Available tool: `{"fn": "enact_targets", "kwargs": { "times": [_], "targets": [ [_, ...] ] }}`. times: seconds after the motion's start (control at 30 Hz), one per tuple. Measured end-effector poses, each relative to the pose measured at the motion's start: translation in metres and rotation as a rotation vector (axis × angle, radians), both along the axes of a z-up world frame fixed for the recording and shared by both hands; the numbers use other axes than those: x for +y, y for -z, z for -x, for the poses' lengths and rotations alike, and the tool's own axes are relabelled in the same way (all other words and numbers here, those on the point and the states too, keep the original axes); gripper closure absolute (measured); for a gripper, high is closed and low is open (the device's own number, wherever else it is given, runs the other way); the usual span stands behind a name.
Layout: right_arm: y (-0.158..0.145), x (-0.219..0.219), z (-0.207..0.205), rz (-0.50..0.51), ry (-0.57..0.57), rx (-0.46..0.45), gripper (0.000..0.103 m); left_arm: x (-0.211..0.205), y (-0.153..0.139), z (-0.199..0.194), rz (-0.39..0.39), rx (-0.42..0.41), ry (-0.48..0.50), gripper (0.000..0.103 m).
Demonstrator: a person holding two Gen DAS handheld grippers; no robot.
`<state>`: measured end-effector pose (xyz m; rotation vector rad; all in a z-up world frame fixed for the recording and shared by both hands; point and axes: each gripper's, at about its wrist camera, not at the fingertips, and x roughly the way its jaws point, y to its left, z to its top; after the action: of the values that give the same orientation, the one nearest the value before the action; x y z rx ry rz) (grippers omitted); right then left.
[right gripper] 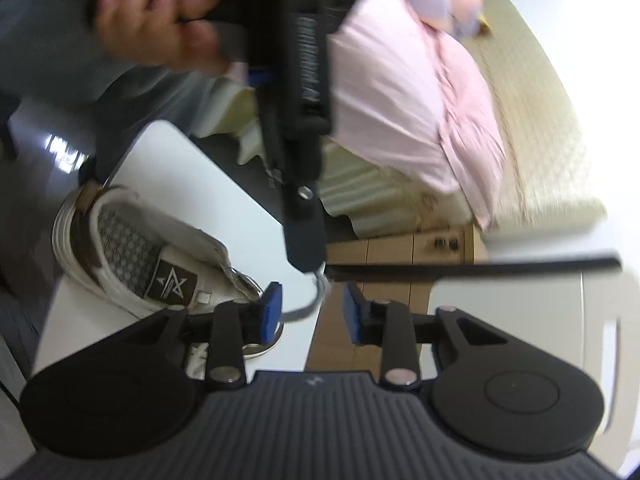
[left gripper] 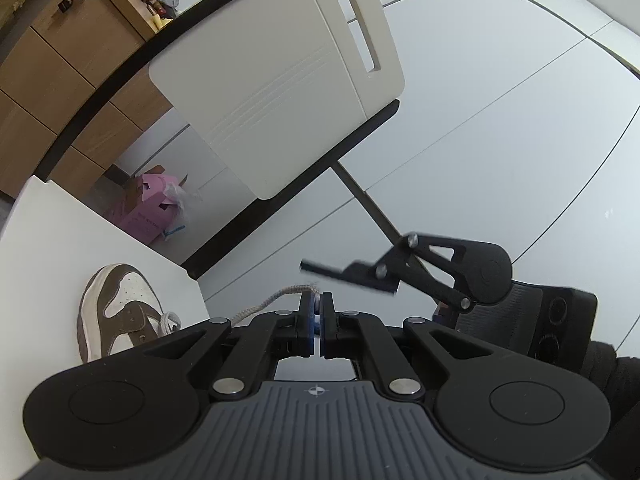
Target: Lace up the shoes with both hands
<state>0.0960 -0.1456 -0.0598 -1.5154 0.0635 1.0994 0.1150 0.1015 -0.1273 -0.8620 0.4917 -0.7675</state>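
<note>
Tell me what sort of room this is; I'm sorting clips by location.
Probably a bedroom at home: a bed with a pink duvet, wooden drawers along the wall, and a shoe on a small white table.

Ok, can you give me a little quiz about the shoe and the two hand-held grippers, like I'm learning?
1. True or false: the left hand-held gripper is shut on the shoelace.
2. What colours is the shoe? A red and black; B brown and white; C all blue.
3. Fill in: the shoelace runs between the pads of the right hand-held gripper, whose jaws are ____.
Key: 1 true; 2 B; 3 open.
</note>
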Motion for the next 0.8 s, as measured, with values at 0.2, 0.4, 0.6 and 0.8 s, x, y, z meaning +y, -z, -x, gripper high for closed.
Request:
{"fn": "enact_targets", "kwargs": {
  "times": [0.2, 0.4, 0.6, 0.8],
  "targets": [
    [-0.001, 0.0, -0.004, -0.007, -0.017, 0.021, 0.099, 0.001, 0.002, -0.002, -0.015, 0.023, -0.003, 0.1],
    [-0.001, 0.004, -0.019, -0.102, 0.105, 0.13, 0.1, -0.001, -0.006, 0.001, -0.128, 0.014, -0.064, 0.098],
    [0.015, 0.01, -0.074, -0.333, 0.451, 0.47, 0.1, -0.022, -0.016, 0.013, -0.424, -0.047, -0.096, 0.058],
    [0.051, 0.008, -0.116, -0.423, 0.667, 0.712, 0.1, -0.051, -0.009, 0.016, -0.695, -0.066, -0.12, 0.055]
  ]
}}
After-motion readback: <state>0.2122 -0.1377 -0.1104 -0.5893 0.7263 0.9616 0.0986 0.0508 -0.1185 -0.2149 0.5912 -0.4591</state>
